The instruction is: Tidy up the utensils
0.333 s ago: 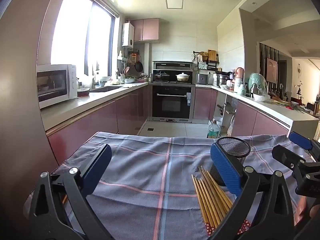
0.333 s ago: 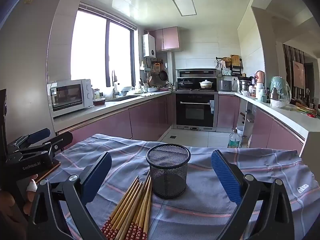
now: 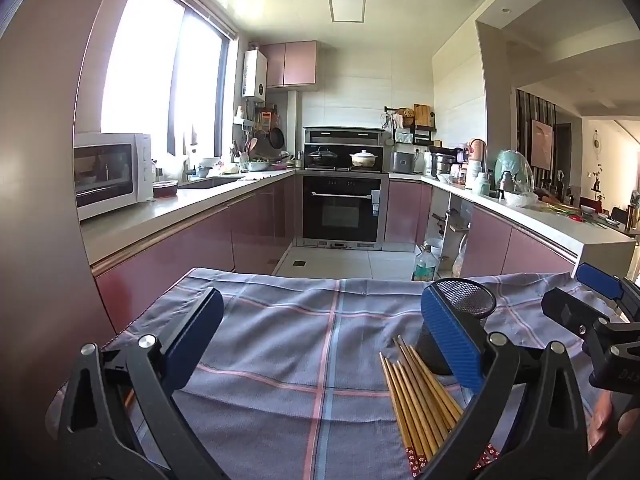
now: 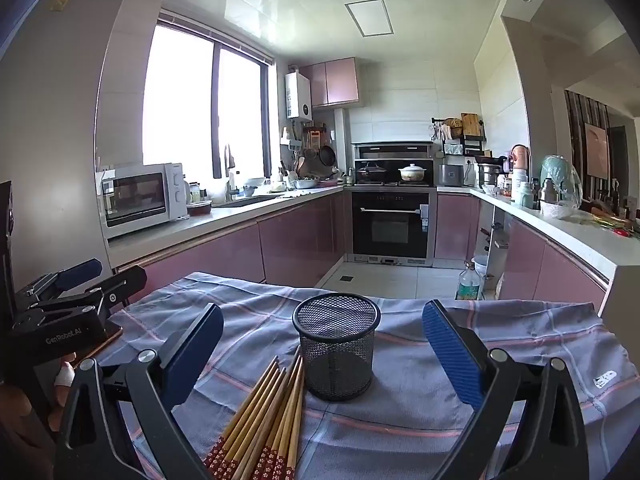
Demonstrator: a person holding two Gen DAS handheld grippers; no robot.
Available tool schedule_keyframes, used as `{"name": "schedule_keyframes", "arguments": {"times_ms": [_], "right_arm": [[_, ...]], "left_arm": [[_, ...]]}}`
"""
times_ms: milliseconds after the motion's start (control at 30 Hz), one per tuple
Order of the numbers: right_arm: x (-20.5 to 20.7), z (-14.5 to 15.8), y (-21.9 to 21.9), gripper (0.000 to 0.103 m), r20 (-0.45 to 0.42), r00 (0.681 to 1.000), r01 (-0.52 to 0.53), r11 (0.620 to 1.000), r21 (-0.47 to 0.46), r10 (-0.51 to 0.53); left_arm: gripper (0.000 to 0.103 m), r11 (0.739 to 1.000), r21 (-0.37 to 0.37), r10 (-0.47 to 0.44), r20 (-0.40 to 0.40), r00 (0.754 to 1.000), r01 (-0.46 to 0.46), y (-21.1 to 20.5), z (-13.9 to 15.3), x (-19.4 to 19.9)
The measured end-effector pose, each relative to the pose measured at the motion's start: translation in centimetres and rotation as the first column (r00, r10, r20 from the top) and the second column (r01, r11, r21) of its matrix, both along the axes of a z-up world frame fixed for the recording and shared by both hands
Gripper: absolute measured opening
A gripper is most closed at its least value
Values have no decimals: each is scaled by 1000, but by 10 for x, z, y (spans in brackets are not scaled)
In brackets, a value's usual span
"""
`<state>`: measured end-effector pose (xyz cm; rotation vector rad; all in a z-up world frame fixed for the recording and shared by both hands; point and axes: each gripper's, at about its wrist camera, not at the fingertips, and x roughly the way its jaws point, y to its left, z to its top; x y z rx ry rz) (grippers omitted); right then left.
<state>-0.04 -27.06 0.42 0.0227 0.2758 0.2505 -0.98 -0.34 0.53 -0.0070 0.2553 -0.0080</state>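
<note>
The left gripper (image 3: 322,334) hangs above the table with its jaws spread wide and nothing between them; only bare cloth shows between the blue pads (image 3: 450,344). The right gripper (image 4: 322,350) is likewise released, its jaws wide apart and empty, tilted slightly down toward the table. In the right wrist view the black mesh cup (image 4: 337,346) stands upright between the two spread fingers but farther out, touched by neither. A bundle of bamboo chopsticks (image 4: 264,416) with red patterned ends lies flat on the cloth just in front of the cup on its near-left side, the tips fanned toward the cup's base and the red ends pointing at the near edge of the table. In the left wrist view the same chopsticks (image 3: 420,404) lie to the right of the gripper's centre, partly behind its right finger, with the mesh cup (image 3: 466,304) just beyond them.

The grey-blue checked tablecloth (image 4: 420,412) covers the table to its far edge and hangs over the sides. A hand (image 4: 24,404) holding the left gripper shows at the left margin of the right wrist view.

Beyond the far edge of the table lies a kitchen: a white microwave (image 3: 114,172) on the left worktop, a black oven (image 3: 344,208) at the back, and a plastic bottle (image 3: 425,266) on the floor.
</note>
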Motion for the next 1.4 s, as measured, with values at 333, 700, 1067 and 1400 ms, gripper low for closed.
{"name": "schedule_keyframes", "arguments": {"times_ms": [333, 700, 1067, 1400], "right_arm": [[-2, -1, -3, 96, 11, 1000, 1, 1000, 18, -1], [-1, -2, -1, 96, 9, 1000, -2, 1000, 17, 2], [-1, -3, -2, 96, 15, 1000, 2, 1000, 22, -2], [-2, -3, -3, 96, 18, 1000, 2, 1000, 27, -2]], "left_arm": [[97, 1000, -3, -10, 17, 1000, 10, 1, -2, -2], [97, 1000, -3, -10, 27, 1000, 10, 3, -1, -3], [97, 1000, 0, -14, 29, 999, 14, 1, -2, -5], [97, 1000, 1, -14, 31, 999, 14, 1, -2, -5]]}}
